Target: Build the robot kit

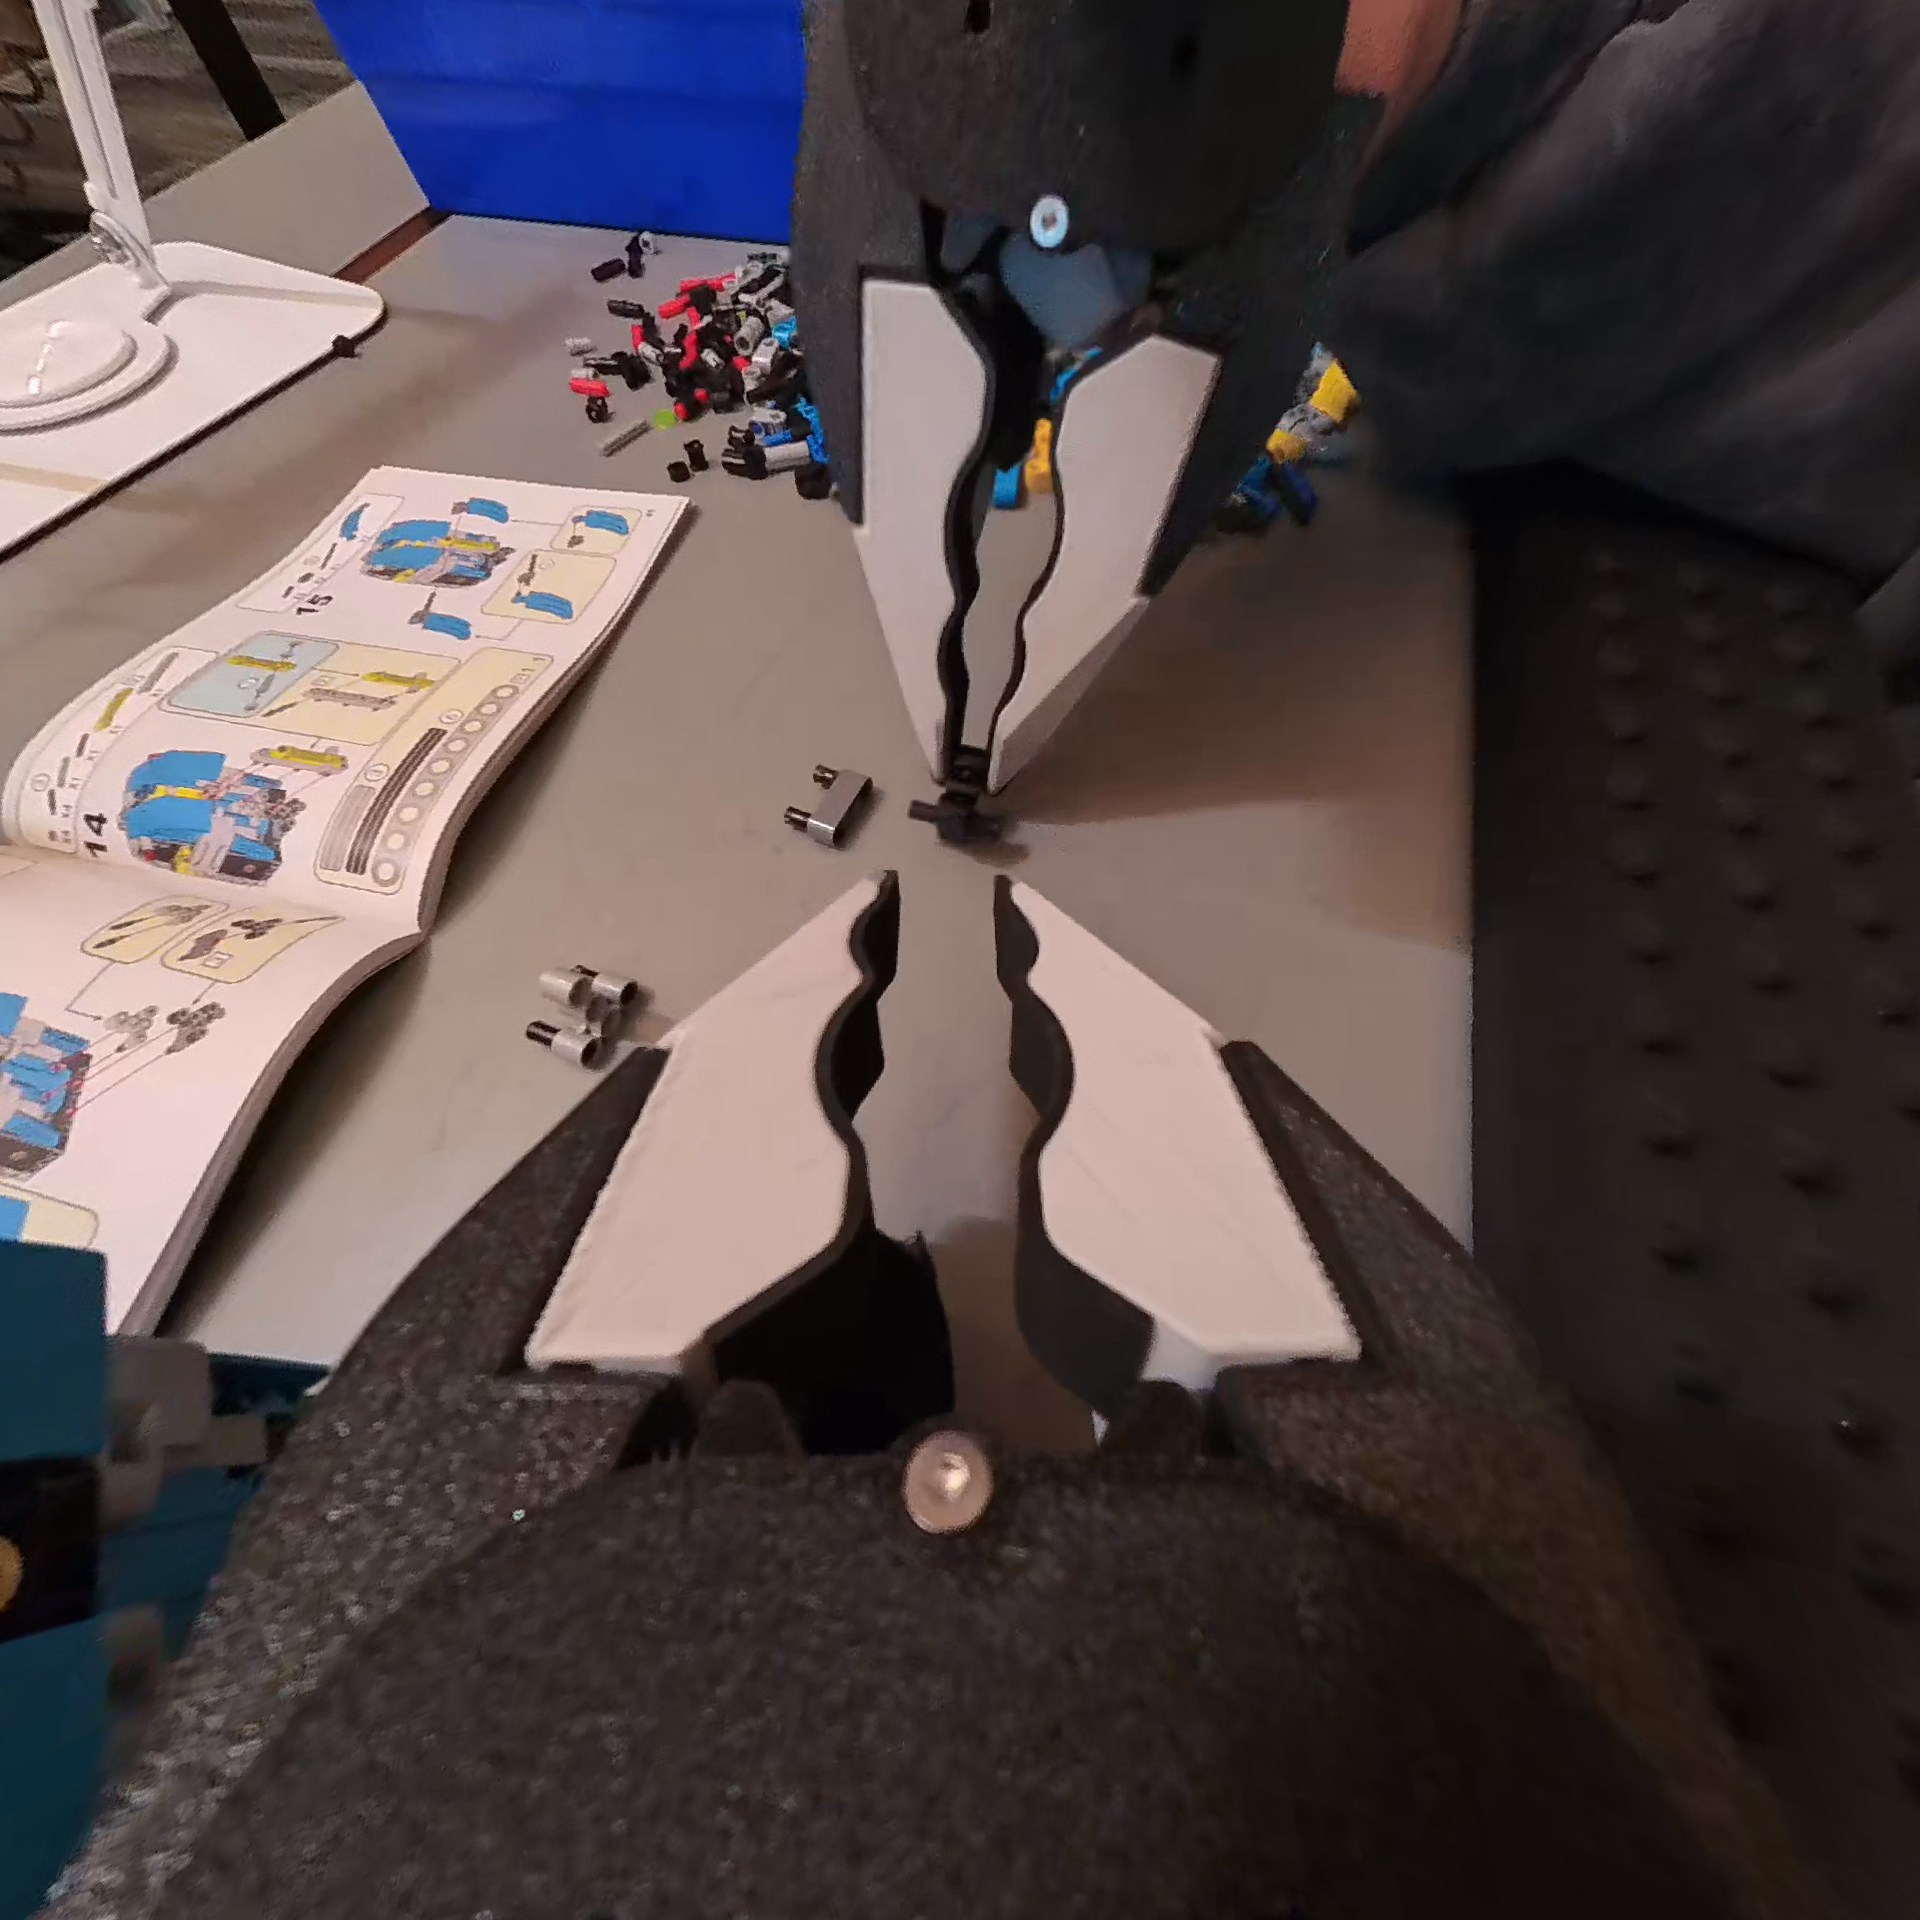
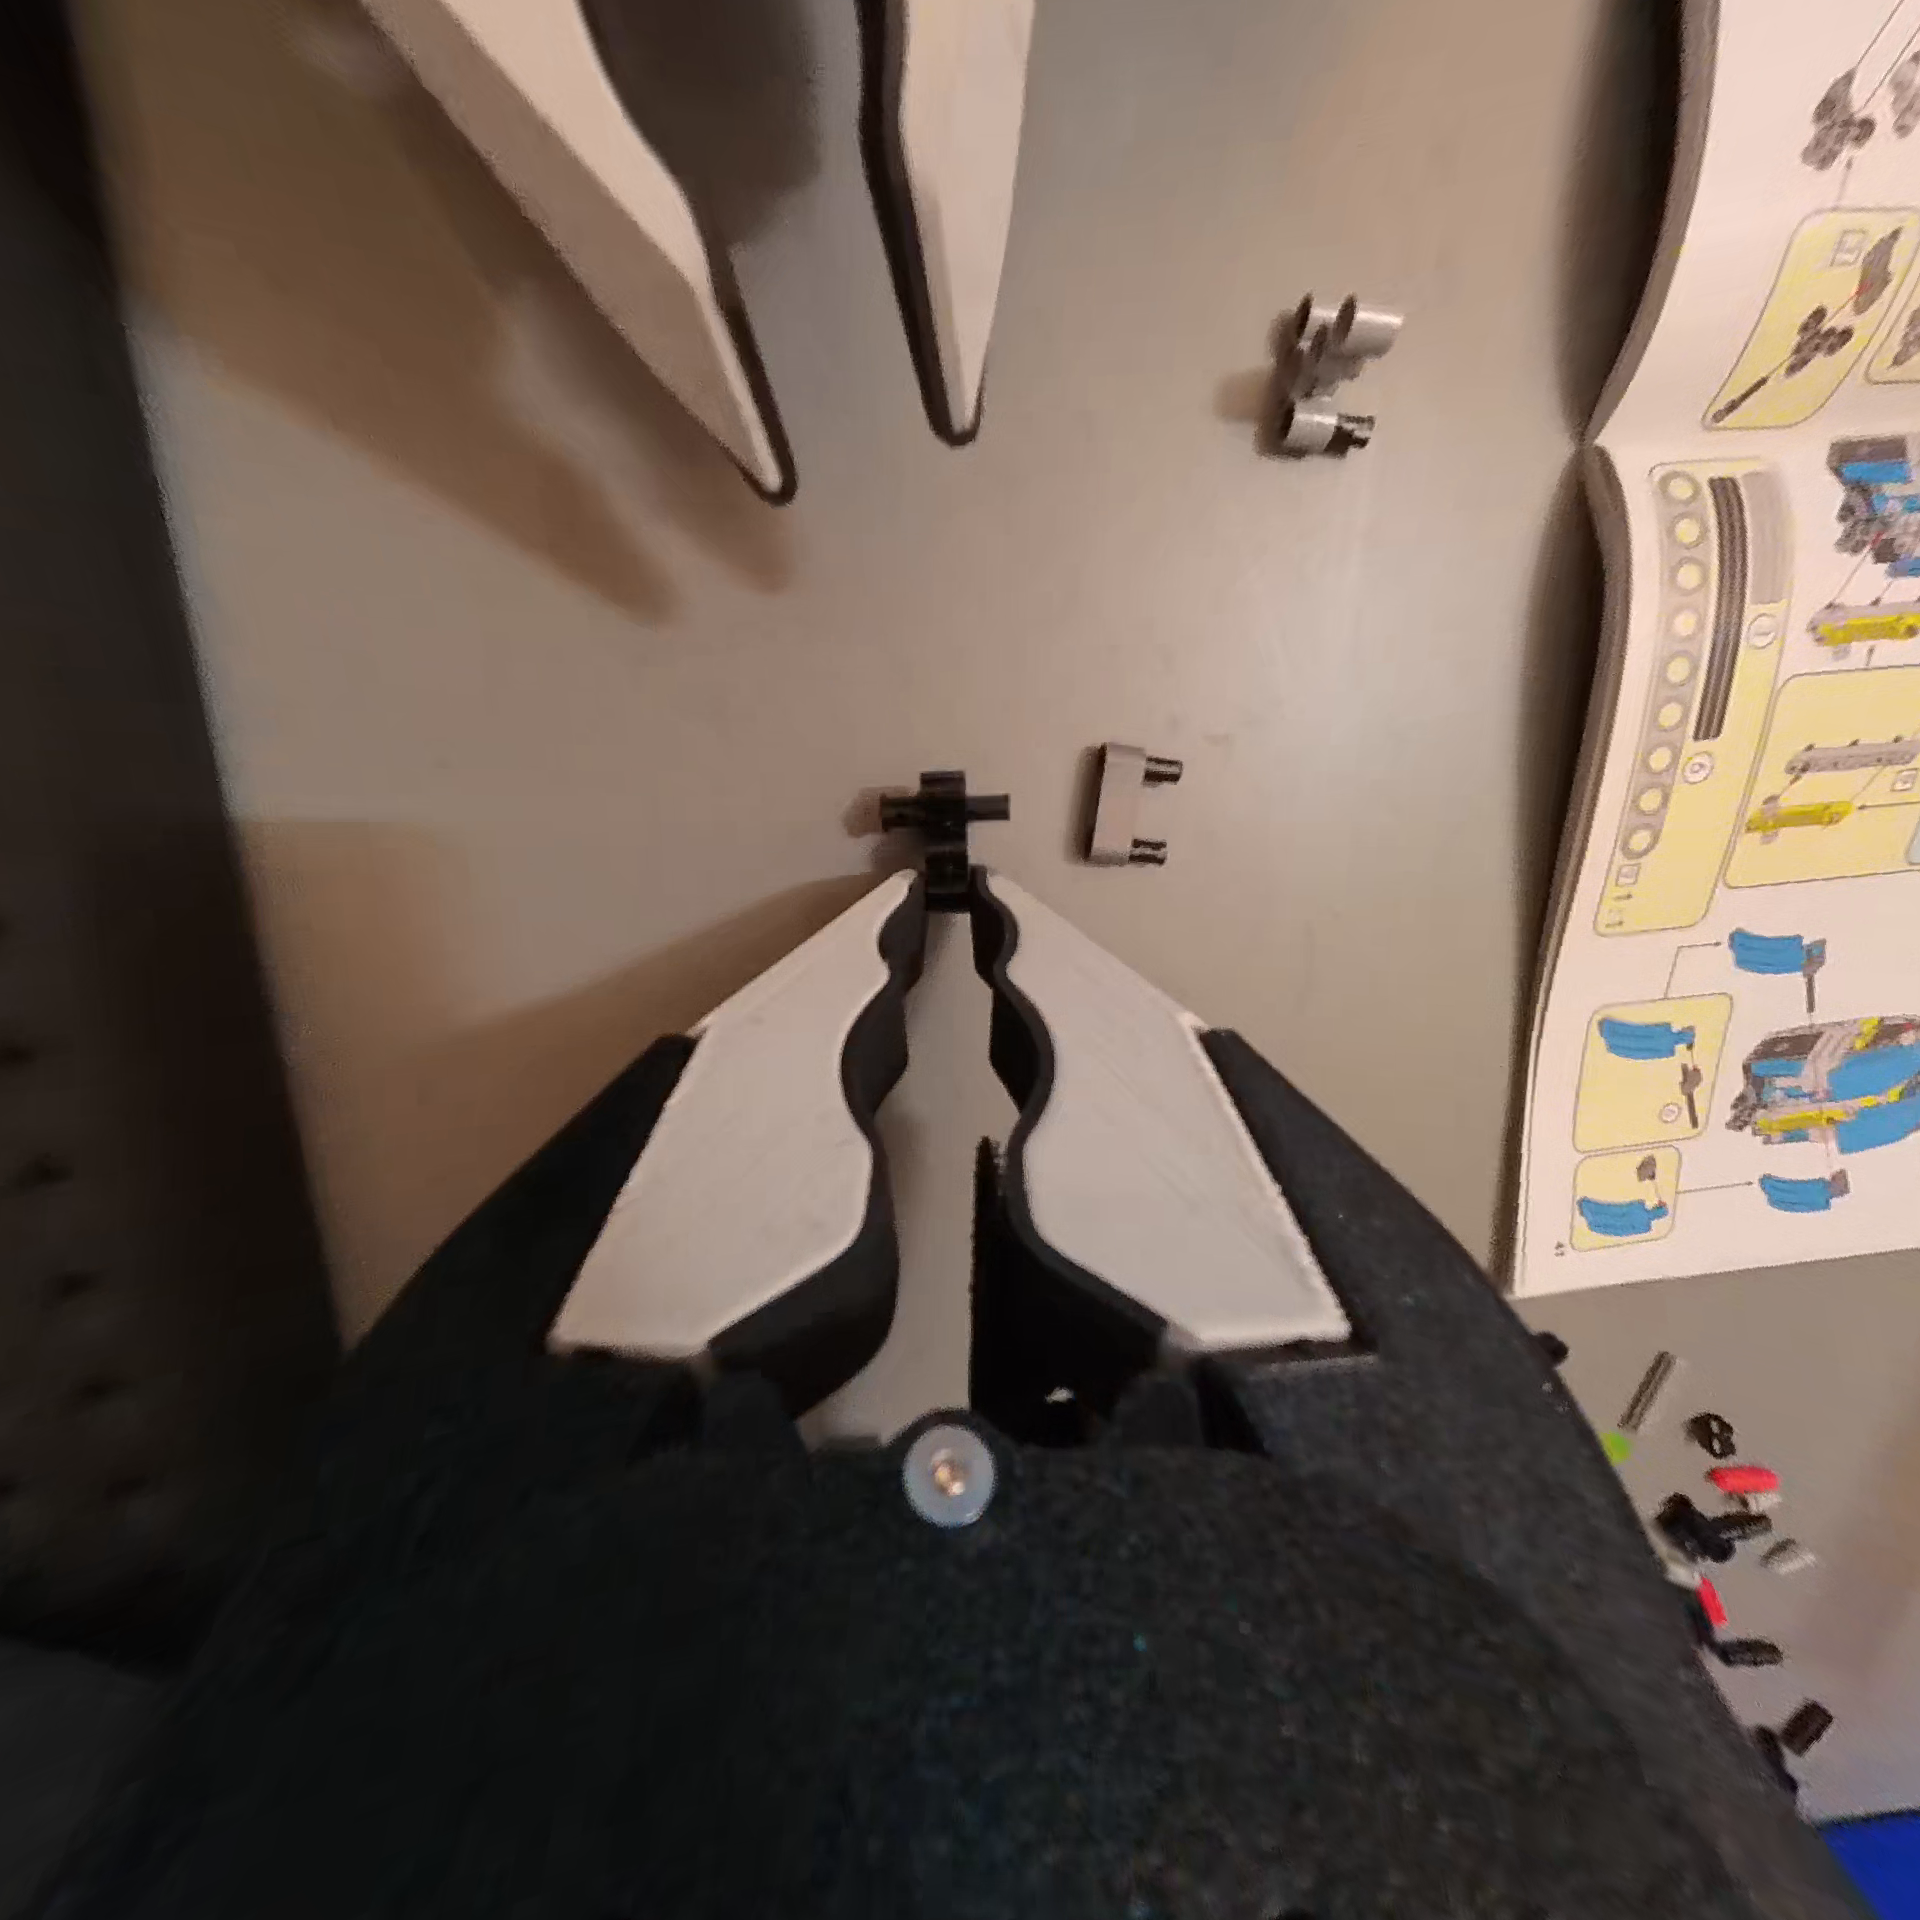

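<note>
On a grey table (image 1: pixel 1195 727), the right gripper (image 2: pixel 948 878) is clamped on a black pin piece (image 2: pixel 940 821), seemingly light, stiff, best pinched by its stub; the left gripper (image 1: pixel 943 883), jaws apart, hovers opposite; a grey connector (image 2: pixel 1127 803) lies beside.

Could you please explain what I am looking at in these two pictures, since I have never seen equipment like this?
These are two handheld grippers, each with two white fingers and a camera looking along them. The left wrist view shows the left gripper, open and empty, with the other gripper opposite. The right wrist view shows the right gripper, its tips closed on a small black connector piece at the grey table. Beside it lie a grey block with two black pins and a cluster of grey cylindrical pieces. An open instruction booklet and a pile of small building parts lie farther off, near a blue bin.
</note>
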`<act>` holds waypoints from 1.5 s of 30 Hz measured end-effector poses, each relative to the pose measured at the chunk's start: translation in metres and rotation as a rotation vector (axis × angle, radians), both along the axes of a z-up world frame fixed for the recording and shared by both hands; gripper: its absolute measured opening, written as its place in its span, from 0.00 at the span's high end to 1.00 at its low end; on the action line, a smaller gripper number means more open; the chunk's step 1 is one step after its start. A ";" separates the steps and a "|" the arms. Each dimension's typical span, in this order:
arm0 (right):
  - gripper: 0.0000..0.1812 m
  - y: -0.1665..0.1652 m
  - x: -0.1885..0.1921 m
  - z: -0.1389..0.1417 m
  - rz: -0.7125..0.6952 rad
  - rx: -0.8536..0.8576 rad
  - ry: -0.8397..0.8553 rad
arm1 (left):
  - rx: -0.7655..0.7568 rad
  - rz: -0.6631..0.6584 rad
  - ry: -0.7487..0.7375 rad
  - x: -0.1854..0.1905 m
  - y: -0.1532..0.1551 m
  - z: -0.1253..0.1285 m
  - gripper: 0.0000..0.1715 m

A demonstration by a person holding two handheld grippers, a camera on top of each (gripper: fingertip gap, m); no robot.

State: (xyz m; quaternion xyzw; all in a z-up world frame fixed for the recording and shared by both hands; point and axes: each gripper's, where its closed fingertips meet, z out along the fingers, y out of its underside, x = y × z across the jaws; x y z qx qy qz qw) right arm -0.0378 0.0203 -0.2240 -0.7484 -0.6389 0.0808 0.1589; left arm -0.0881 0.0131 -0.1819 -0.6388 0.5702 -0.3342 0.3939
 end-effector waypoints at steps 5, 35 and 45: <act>0.94 0.013 -0.003 -0.006 -0.010 0.052 0.014 | -0.007 -0.008 0.033 0.000 -0.002 -0.007 0.90; 0.96 0.004 0.003 0.007 -0.007 -0.067 0.172 | 0.145 -0.087 0.282 0.044 0.010 -0.047 1.00; 0.96 0.000 0.014 0.004 -0.041 -0.111 0.126 | 0.152 -0.018 0.255 0.025 0.030 -0.041 1.00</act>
